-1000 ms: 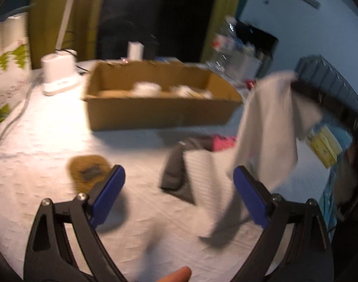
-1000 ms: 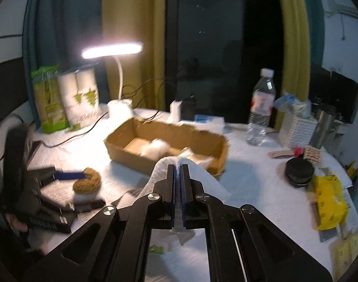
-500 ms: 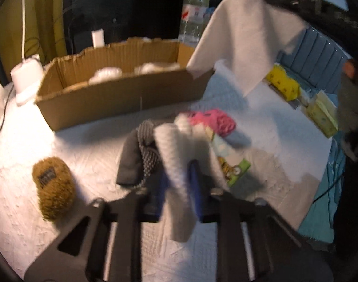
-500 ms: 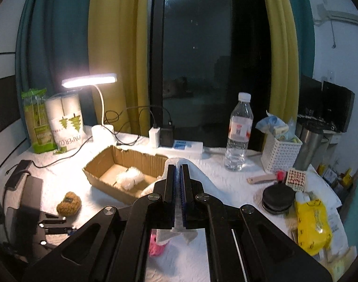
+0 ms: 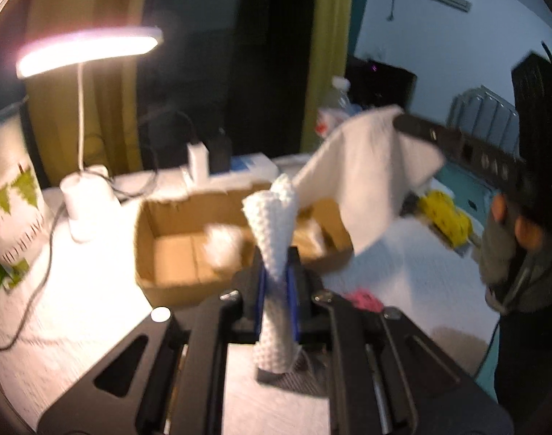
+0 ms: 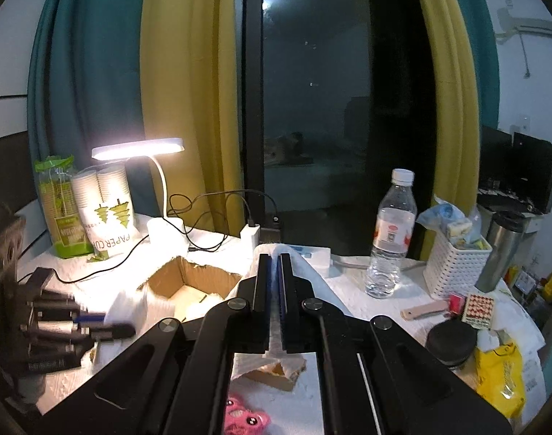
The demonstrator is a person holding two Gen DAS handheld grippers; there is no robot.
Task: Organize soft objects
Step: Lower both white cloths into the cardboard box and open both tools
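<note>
I have my left gripper (image 5: 276, 291) clamped on a knitted white cloth (image 5: 274, 239) that stands up between the jaws just short of the cardboard box (image 5: 174, 250), and my right gripper (image 6: 274, 290) closed on a plain white cloth (image 5: 359, 177) that hangs in the air over the box's right end. My worry is that the hanging cloth drapes across the box wall or snags the other cloth, because both grippers crowd the same opening and a loose corner could fall outside. The desk lamp (image 6: 145, 152) and its cables (image 6: 210, 214) sit just behind the box, the water bottle (image 6: 390, 235) stands to the right, and a pink soft item (image 6: 245, 418) lies on the table near me, not yet in the box.
</note>
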